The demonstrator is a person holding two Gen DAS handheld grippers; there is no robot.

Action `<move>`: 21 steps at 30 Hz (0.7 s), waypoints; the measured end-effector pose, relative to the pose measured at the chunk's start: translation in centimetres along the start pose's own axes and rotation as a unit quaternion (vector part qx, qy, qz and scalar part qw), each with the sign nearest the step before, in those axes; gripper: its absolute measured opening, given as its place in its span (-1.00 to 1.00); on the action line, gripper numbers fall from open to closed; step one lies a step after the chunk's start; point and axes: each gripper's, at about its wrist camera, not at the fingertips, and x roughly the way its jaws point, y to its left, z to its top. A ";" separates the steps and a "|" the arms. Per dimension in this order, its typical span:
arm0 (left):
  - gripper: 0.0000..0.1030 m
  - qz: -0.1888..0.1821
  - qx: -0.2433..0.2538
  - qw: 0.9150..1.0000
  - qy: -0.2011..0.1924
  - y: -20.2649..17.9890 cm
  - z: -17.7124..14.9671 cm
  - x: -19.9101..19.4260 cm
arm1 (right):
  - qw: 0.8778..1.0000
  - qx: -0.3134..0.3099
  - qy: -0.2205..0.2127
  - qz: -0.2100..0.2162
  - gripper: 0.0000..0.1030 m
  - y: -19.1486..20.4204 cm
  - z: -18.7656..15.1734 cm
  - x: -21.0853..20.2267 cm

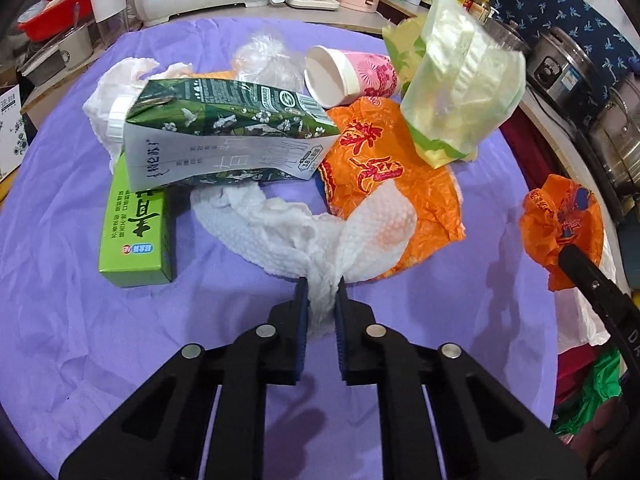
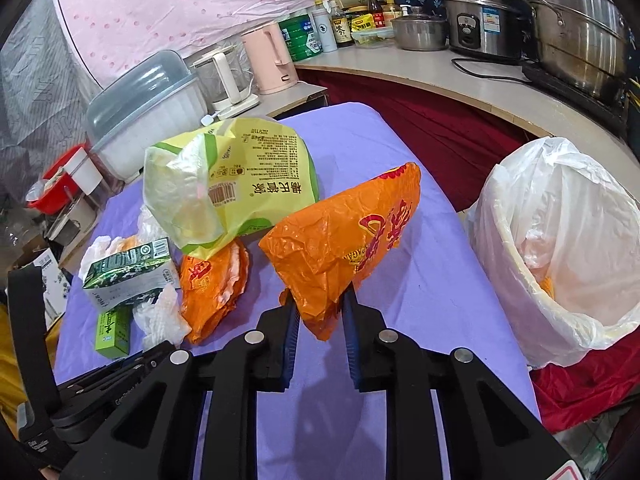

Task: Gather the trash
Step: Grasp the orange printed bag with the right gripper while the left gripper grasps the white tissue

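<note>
My left gripper is shut on a white paper towel that trails over the purple cloth. Behind it lie a green milk carton, a green box, a pink paper cup, an orange wrapper and a yellow-green bag. My right gripper is shut on an orange plastic wrapper, held above the cloth, left of the white-lined trash bin. That wrapper also shows at the right in the left wrist view.
A counter with pots, a rice cooker and bottles runs behind and right. A pink kettle, a white container and a red tub stand beyond the table's far edge.
</note>
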 end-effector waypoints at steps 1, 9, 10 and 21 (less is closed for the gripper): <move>-0.81 -0.003 -0.001 1.000 -0.002 0.0 -0.1 -0.3 | 1.000 -0.001 -0.002 0.002 -0.63 0.0 0.0 -0.3; -0.83 -0.017 -0.003 0.999 -0.038 -0.5 -0.3 -5.4 | 0.999 -0.009 -0.024 0.022 -0.63 0.0 0.1 -3.3; -0.83 -0.019 -0.001 0.999 -0.043 -0.8 -0.4 -6.0 | 0.999 -0.010 -0.028 0.024 -0.63 -0.1 0.2 -3.8; -0.83 -0.061 0.061 0.992 -0.087 -7.5 -0.6 -11.8 | 0.995 -0.021 -0.083 0.044 -0.63 -2.3 1.1 -9.9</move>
